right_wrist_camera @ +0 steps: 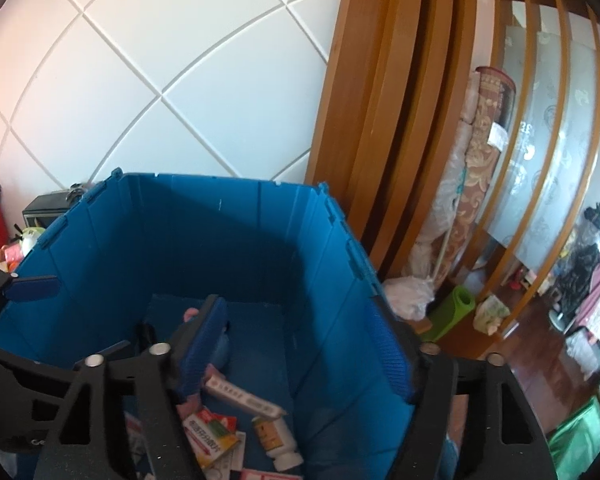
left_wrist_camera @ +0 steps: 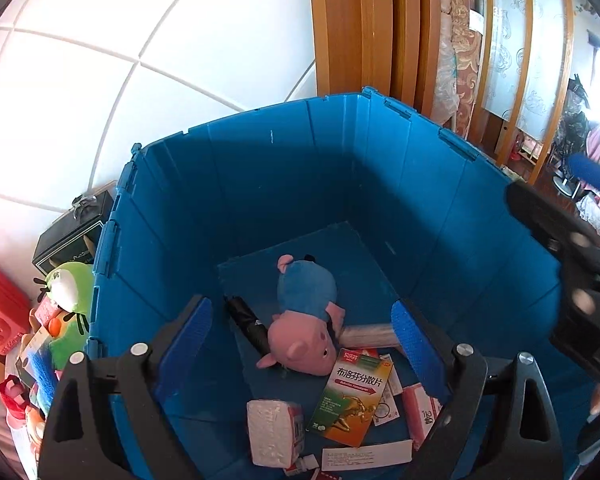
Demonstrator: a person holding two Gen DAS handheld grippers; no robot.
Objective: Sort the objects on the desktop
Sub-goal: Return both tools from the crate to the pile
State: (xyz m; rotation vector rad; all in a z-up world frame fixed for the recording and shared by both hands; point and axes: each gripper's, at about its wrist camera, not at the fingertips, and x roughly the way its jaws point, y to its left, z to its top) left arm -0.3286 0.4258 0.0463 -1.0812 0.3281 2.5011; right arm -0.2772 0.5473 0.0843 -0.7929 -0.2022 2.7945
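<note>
We hold both grippers — left gripper (left_wrist_camera: 302, 344) and right gripper (right_wrist_camera: 296, 344) — over the blue bin (left_wrist_camera: 380, 168), fingers wide apart and empty, sorted pig plush (left_wrist_camera: 304, 320) and medicine boxes (left_wrist_camera: 350, 396) below.

In your blue crate (left_wrist_camera: 284, 184), a pink pig plush (left_wrist_camera: 308, 320) in a blue shirt lies on its side across a black umbrella (left_wrist_camera: 248, 326), touching a green-orange medicine box (left_wrist_camera: 350, 398); a white tissue pack (left_wrist_camera: 274, 432) lies just beside.

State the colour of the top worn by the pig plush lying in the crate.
Blue; the pig plush shows best in the left wrist view.
</note>
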